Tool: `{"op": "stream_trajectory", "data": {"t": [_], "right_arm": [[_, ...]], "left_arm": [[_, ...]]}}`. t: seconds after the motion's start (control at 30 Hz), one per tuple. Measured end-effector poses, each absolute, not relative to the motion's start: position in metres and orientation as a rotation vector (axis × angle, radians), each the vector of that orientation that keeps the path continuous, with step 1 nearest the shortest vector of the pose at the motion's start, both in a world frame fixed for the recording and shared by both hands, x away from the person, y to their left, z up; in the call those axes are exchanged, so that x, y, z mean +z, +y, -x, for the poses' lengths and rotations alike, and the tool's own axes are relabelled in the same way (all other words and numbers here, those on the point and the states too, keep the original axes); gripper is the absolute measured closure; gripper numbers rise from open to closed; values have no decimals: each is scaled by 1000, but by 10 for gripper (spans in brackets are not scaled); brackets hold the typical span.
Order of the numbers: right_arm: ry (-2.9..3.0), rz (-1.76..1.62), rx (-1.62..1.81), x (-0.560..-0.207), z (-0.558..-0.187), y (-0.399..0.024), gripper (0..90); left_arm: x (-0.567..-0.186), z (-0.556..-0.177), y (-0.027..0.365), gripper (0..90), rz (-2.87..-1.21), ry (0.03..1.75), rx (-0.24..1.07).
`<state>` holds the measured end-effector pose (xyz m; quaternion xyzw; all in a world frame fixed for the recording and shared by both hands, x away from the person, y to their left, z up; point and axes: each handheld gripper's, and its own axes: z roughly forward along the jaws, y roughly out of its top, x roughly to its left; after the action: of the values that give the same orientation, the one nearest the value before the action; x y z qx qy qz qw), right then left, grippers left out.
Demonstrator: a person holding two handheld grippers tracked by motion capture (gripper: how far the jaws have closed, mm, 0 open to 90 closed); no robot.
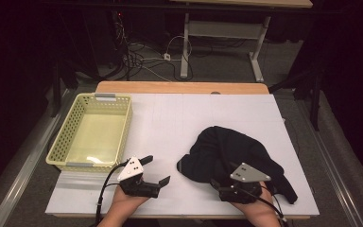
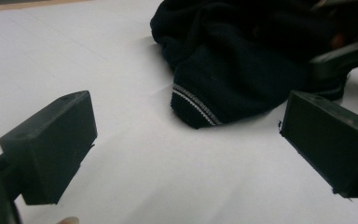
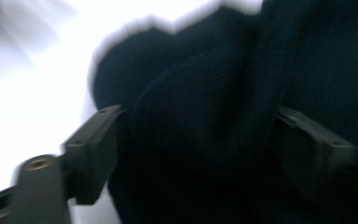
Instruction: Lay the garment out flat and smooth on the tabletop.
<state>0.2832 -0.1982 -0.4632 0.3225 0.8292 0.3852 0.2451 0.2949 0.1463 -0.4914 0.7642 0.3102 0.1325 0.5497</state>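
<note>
A dark navy knitted garment (image 1: 227,146) lies crumpled on the white tabletop (image 1: 179,113), right of centre. Its cuff with a thin white stripe (image 2: 196,105) points toward my left gripper. My left gripper (image 1: 157,169) rests near the front edge, left of the garment, open with only bare table between its jaws (image 2: 186,140). My right gripper (image 1: 220,182) sits at the garment's near edge. Its jaws stand wide apart in the right gripper view (image 3: 200,154), with a fold of the navy knit (image 3: 191,93) bulging between them. That view is blurred.
A pale yellow perforated plastic basket (image 1: 125,127) stands empty at the table's left side. The table's wooden far edge (image 1: 179,87) runs behind it. Beyond are a dark floor with cables (image 1: 142,56) and another table's legs (image 1: 185,42).
</note>
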Motion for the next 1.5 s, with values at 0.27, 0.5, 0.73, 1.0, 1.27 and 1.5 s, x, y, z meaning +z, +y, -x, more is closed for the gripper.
{"op": "stream_trajectory", "data": {"t": [0.27, 0.5, 0.73, 1.0, 1.27, 1.5], "right_arm": [[2275, -873, 996, -480, -284, -204, 781], [2256, -770, 1105, -460, -262, -198, 784], [2044, -793, 1264, -416, -249, -227, 784], [1853, -972, 1268, -405, -258, -290, 783], [1783, -1290, 1158, -448, -277, -369, 780], [1777, -1394, 1131, -466, -281, -383, 721]], "left_arm": [[-491, -295, 146, 34, -1812, 735, 314], [-491, -296, 146, 35, -1815, 738, 308], [-491, -296, 146, 35, -1814, 736, 306], [-491, -296, 146, 35, -1814, 737, 308], [-491, -296, 146, 35, -1815, 738, 308], [-491, -296, 146, 35, -1815, 737, 308]]}}
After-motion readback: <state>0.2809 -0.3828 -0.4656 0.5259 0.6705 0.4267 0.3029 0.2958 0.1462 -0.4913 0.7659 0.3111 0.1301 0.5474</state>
